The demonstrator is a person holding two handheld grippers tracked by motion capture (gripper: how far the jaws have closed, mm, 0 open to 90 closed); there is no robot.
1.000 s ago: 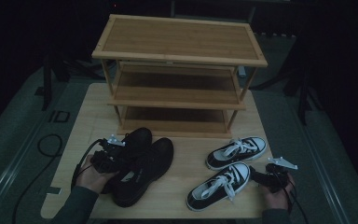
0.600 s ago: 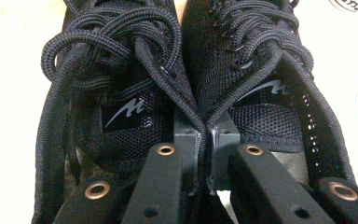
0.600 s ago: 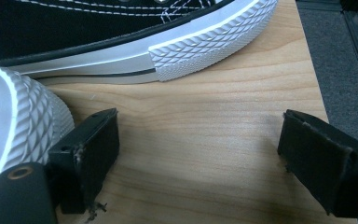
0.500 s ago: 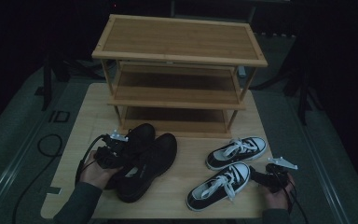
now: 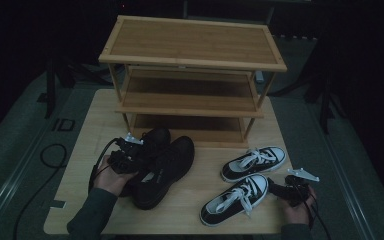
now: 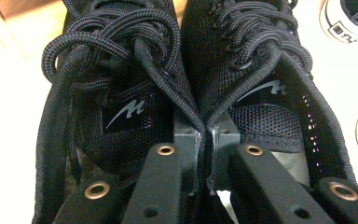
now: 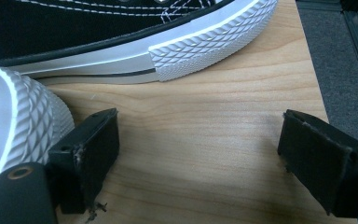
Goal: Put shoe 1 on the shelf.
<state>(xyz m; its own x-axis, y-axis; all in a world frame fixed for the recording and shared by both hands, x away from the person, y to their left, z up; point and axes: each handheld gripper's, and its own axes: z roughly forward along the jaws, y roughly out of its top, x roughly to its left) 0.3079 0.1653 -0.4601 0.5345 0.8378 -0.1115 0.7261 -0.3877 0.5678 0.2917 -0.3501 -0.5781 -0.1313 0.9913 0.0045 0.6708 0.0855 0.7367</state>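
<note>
Since a second ago: the pair of black mesh lace-up shoes point(image 5: 157, 162) has shifted toward the three-tier wooden shoe rack point(image 5: 192, 80).
Left tool point(image 6: 204, 140): clenched on both inner collars.
Lift: apparently begun; tabletop point(image 5: 190, 210) contact unclear.
Right tool point(image 7: 198, 154): released.

Worktop: a pale wooden worktop point(image 5: 90, 120) with rounded corners, grain running left to right.
Shelf rack: a three-tier wooden rack point(image 5: 192, 42) stands on the far half of the worktop, slatted top framed by a lighter rim, two lower shelves in shadow.
Floor: grey-green carpet point(image 5: 15, 150) on the left, right and far sides of the worktop.
Floor marks: a dark "ID" marking point(image 5: 63, 124) on the carpet at the left, a black cable loop point(image 5: 52, 155) just near of it.
Stands: dark stand legs point(image 5: 55, 82) at far left and at far right point(image 5: 325, 100).
Backdrop: black, featureless beyond the rack.
Light: dim overall, brightest on the rack's top.
</note>
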